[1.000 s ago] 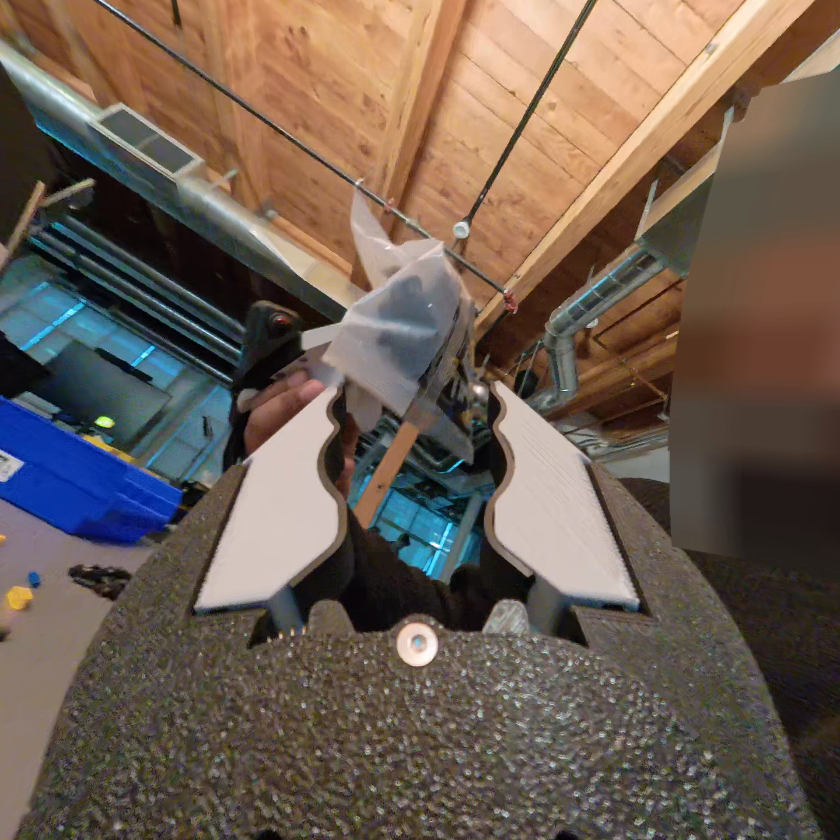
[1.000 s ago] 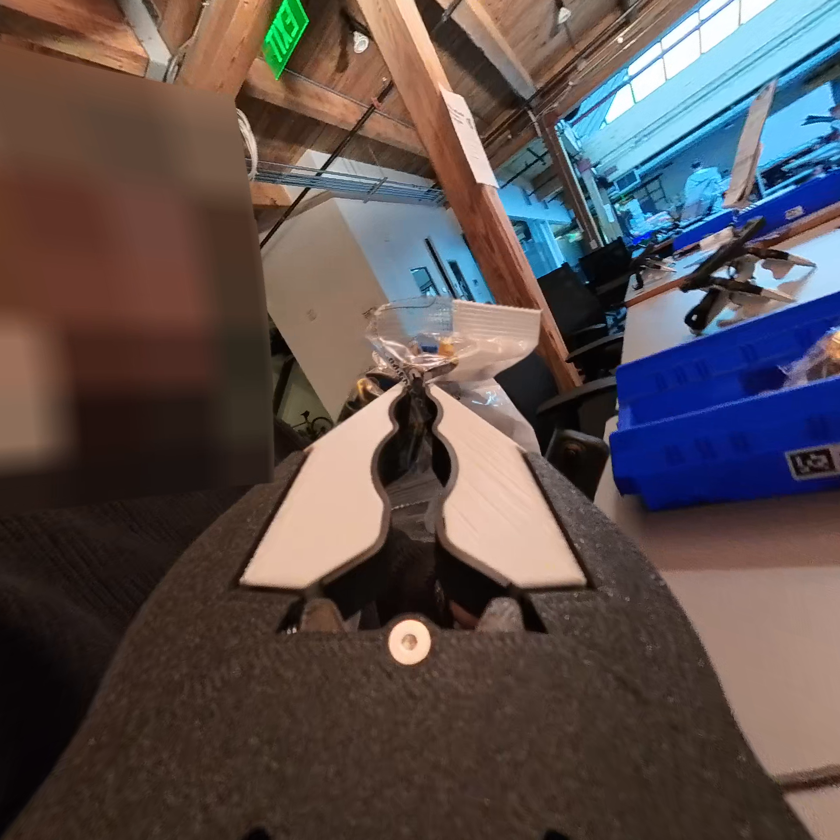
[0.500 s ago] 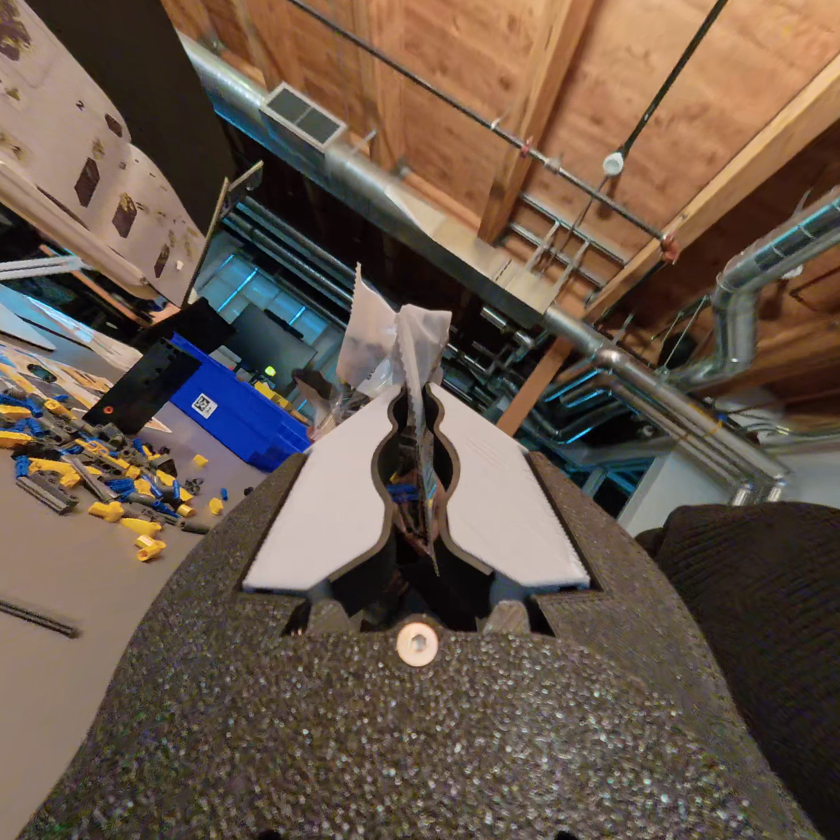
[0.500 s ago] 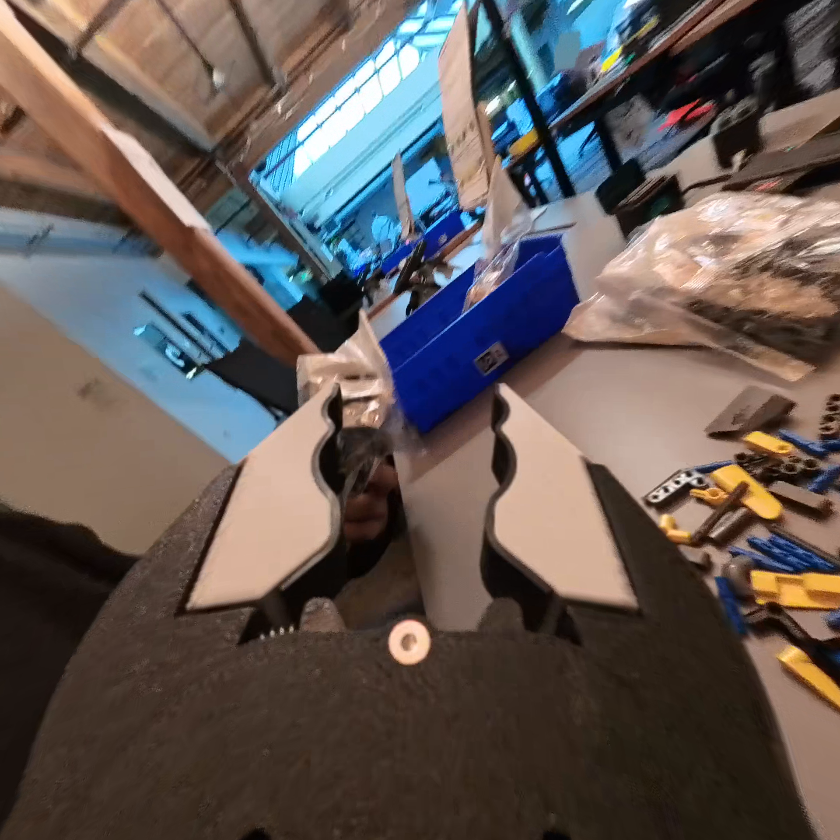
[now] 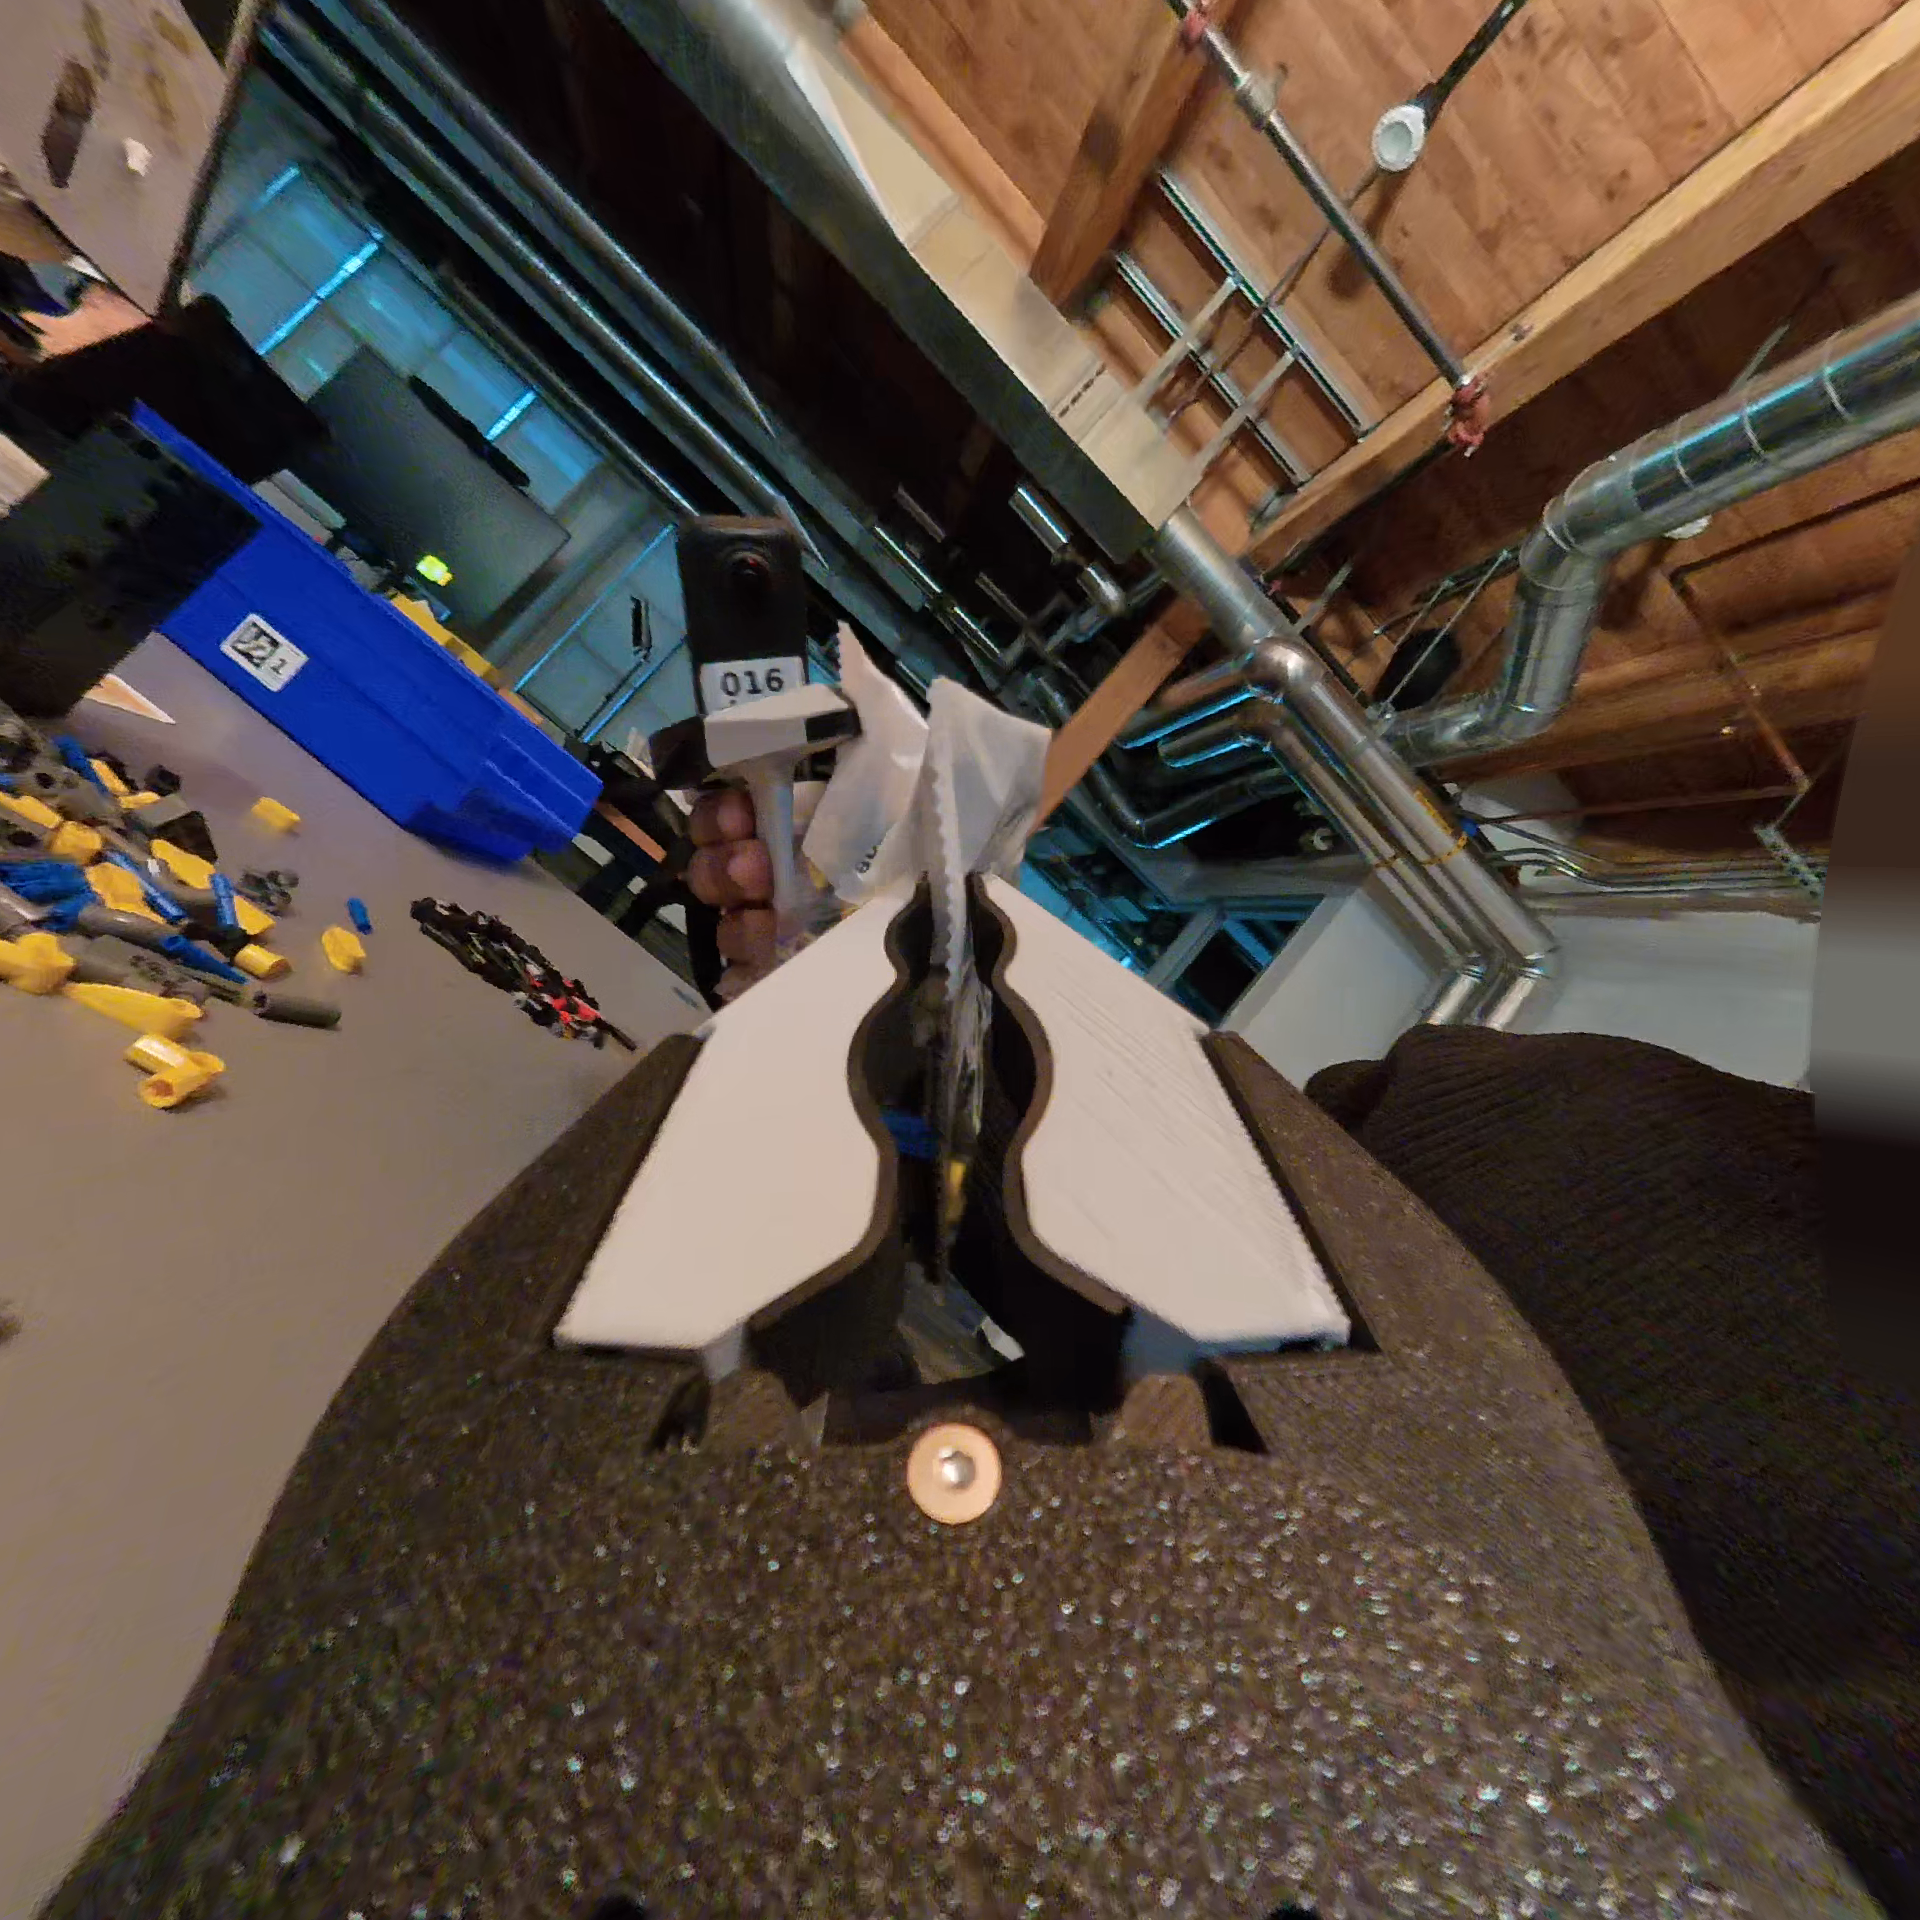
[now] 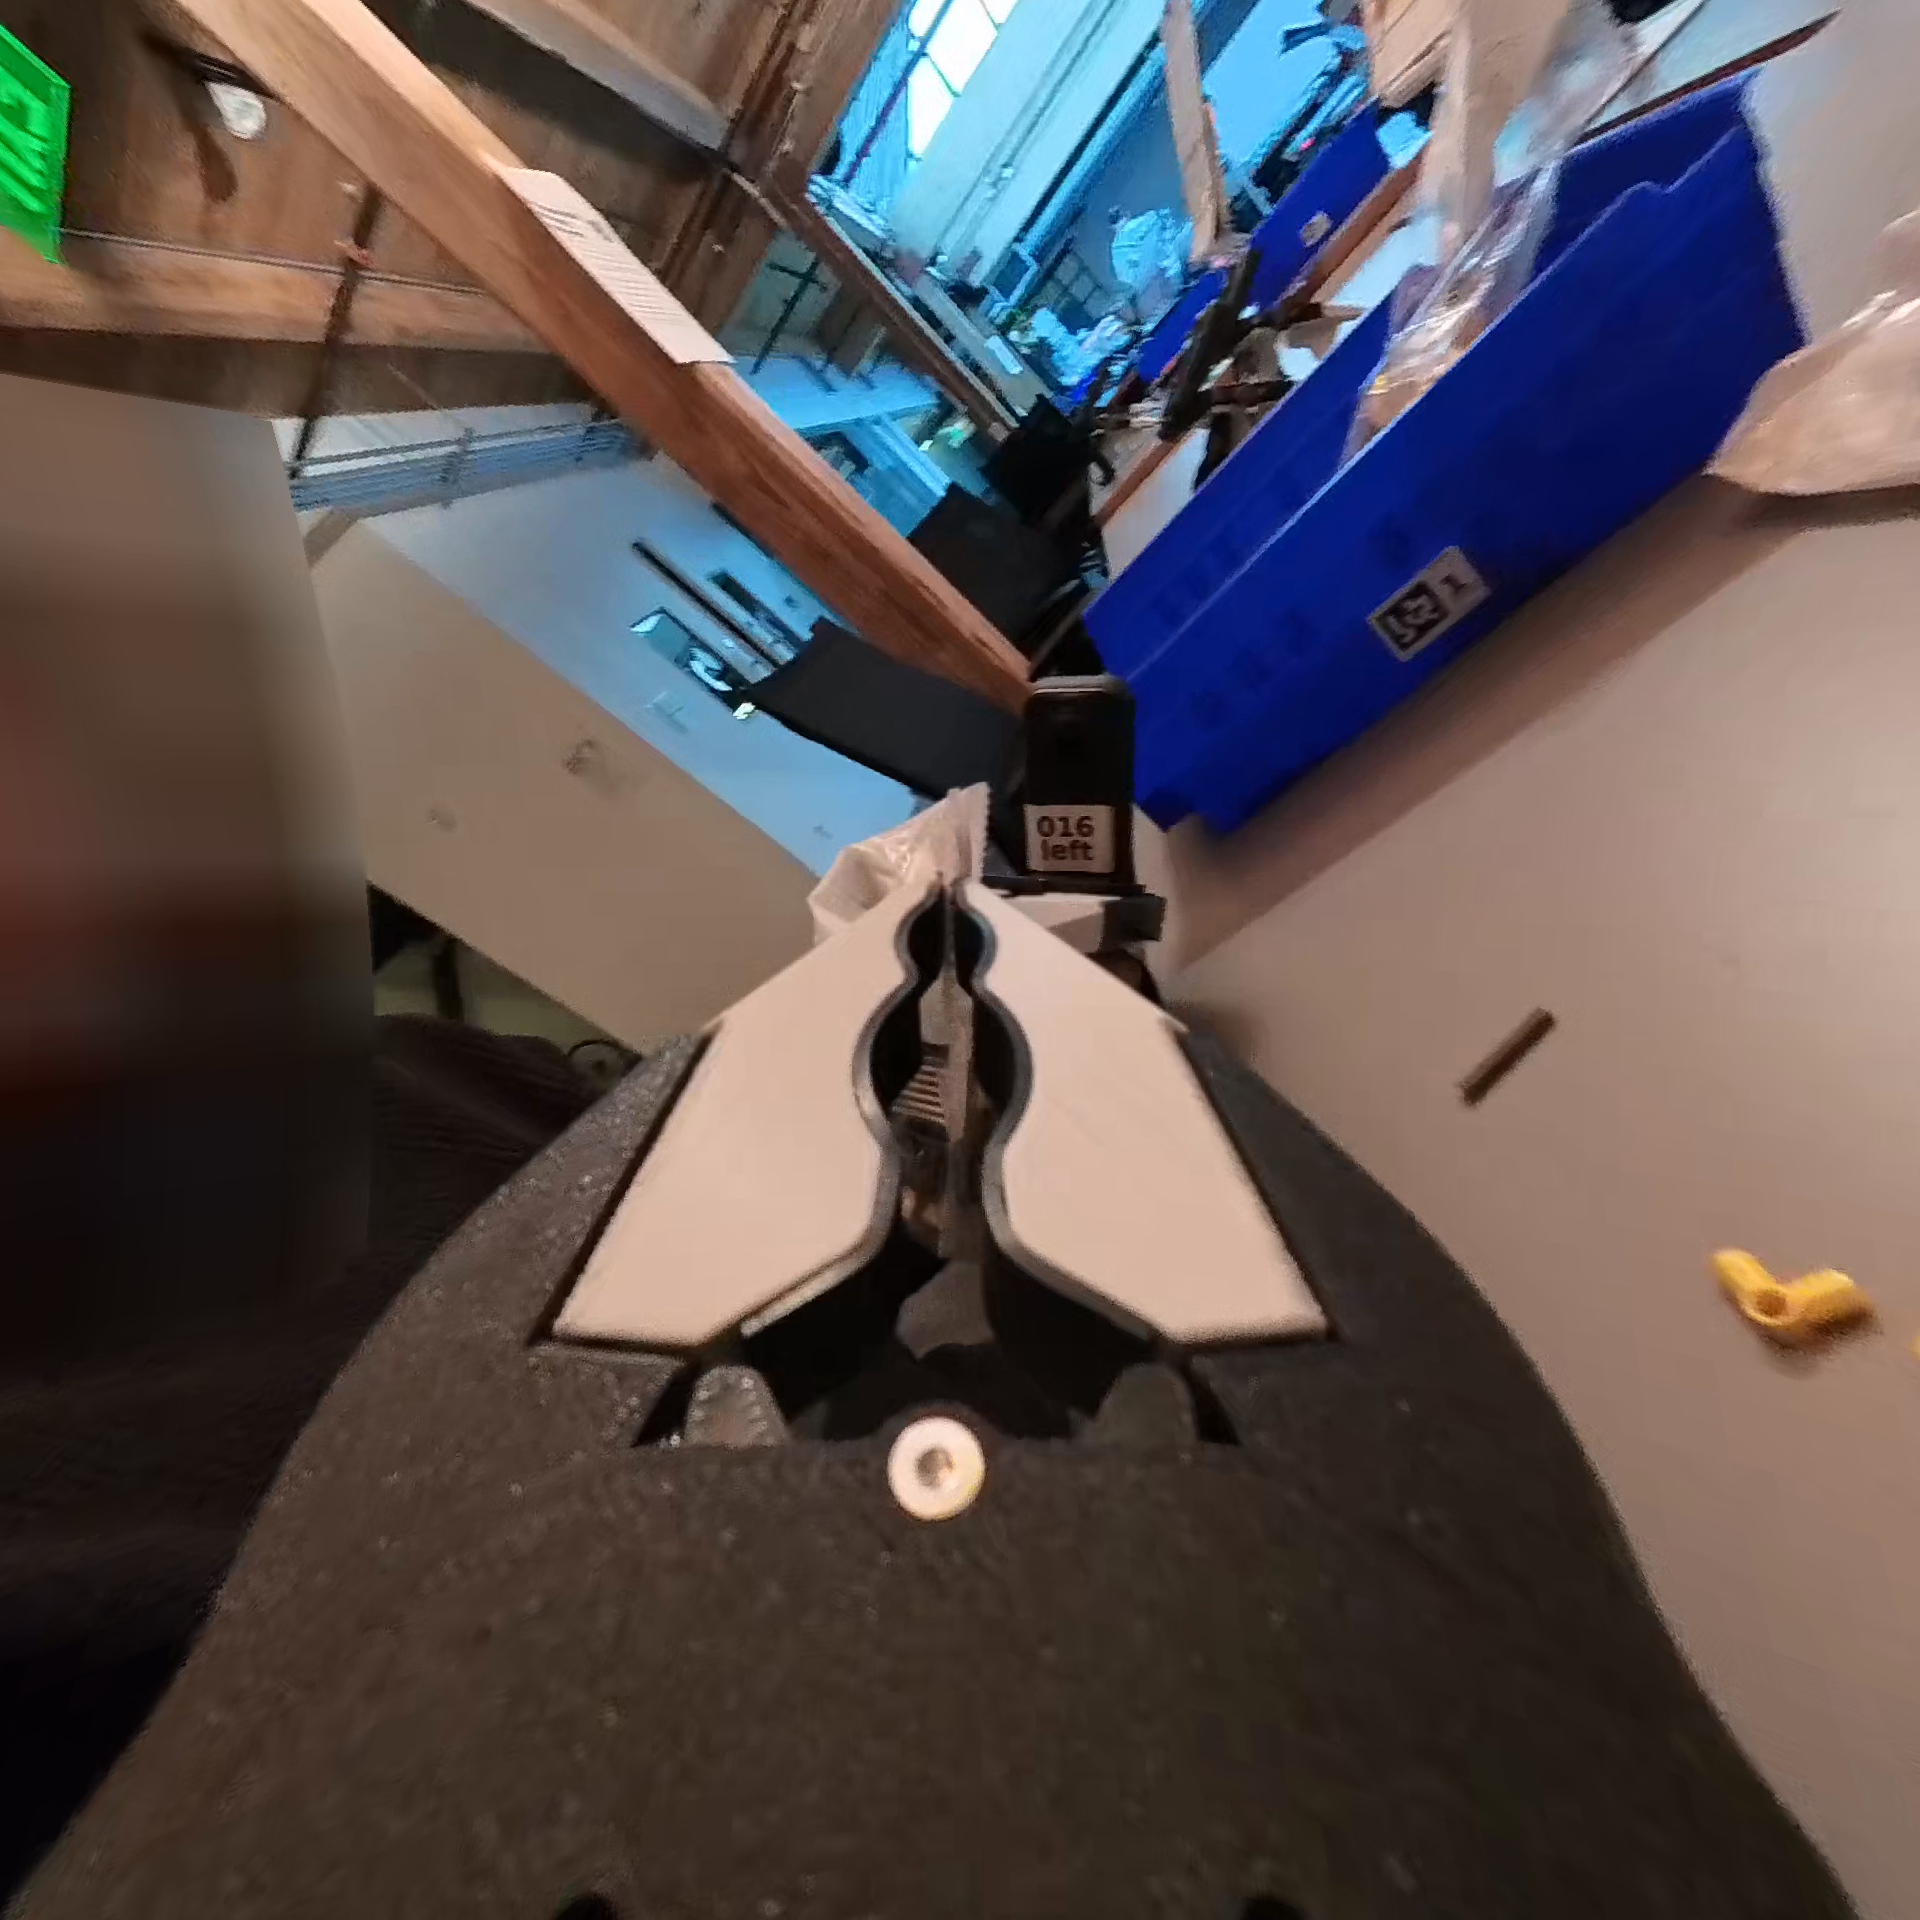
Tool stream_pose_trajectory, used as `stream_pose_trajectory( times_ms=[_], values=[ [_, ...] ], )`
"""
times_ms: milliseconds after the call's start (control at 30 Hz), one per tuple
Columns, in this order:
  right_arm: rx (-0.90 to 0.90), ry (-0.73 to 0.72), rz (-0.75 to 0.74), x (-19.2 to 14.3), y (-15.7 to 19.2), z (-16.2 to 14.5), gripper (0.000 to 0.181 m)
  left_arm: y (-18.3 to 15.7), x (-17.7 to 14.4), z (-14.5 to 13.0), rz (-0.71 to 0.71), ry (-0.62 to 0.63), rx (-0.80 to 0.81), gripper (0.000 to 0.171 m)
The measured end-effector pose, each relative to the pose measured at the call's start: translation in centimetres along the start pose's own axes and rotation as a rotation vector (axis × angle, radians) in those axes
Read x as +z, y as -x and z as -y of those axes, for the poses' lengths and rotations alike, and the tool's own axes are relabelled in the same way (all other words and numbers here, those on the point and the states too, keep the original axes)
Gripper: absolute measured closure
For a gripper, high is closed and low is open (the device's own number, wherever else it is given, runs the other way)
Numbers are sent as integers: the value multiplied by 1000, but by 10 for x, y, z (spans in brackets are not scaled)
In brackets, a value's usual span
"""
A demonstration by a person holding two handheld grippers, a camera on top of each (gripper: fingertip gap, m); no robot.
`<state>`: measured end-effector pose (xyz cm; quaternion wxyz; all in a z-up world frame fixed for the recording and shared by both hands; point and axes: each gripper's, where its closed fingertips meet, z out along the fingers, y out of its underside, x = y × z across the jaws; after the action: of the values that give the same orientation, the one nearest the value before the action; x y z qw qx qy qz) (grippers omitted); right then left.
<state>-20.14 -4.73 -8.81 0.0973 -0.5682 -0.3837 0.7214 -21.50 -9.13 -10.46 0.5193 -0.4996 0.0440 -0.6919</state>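
Observation:
A small clear plastic bag point(image 5: 971, 774) with blue, yellow and dark small parts stands between the white fingers of my left gripper point(image 5: 951, 885), which is shut on it. The bag's crumpled top sticks out past the fingertips. My right gripper point(image 6: 951, 891) is shut on the bag's serrated edge, and the bag point(image 6: 888, 857) bulges beyond its tips. Each gripper faces the other: the right gripper's body point(image 5: 753, 665) and the hand point(image 5: 732, 878) holding it show behind the bag in the left wrist view. The left gripper's body point(image 6: 1075, 790) shows in the right wrist view.
A grey table point(image 5: 208, 1299) carries scattered yellow, blue and grey building pieces point(image 5: 114, 920), a black linked piece point(image 5: 509, 971) and a blue bin point(image 5: 364, 686). The right wrist view shows the blue bin point(image 6: 1455, 499), a yellow piece point(image 6: 1782, 1299) and a short dark rod point(image 6: 1507, 1055). One gripper's finger ends stand about 6 cm off the other's.
A second ago the right gripper held the bag and the left was open. The left then shut on the bag and the right opened. Now the right has shut on the bag again.

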Motion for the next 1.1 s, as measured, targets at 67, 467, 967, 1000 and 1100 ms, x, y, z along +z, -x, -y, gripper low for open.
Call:
stream_pose_trajectory(
  times_ms=[67,467,967,1000,1100],
  values=[
    [-26,-60,-73,-9,-6,10,181,9,-4,3,62,-18,33,167],
    [-170,-212,-225,-18,0,39,181,19,-16,20,132,-105,51,171],
    [-334,-123,-342,0,3,47,181,58,-10,4,448,-32,170,132],
    [-337,-105,-356,3,3,47,181,61,-10,4,484,-28,206,131],
    [-416,-123,-430,5,-1,55,181,51,-9,8,473,-34,293,133]
  ],
)
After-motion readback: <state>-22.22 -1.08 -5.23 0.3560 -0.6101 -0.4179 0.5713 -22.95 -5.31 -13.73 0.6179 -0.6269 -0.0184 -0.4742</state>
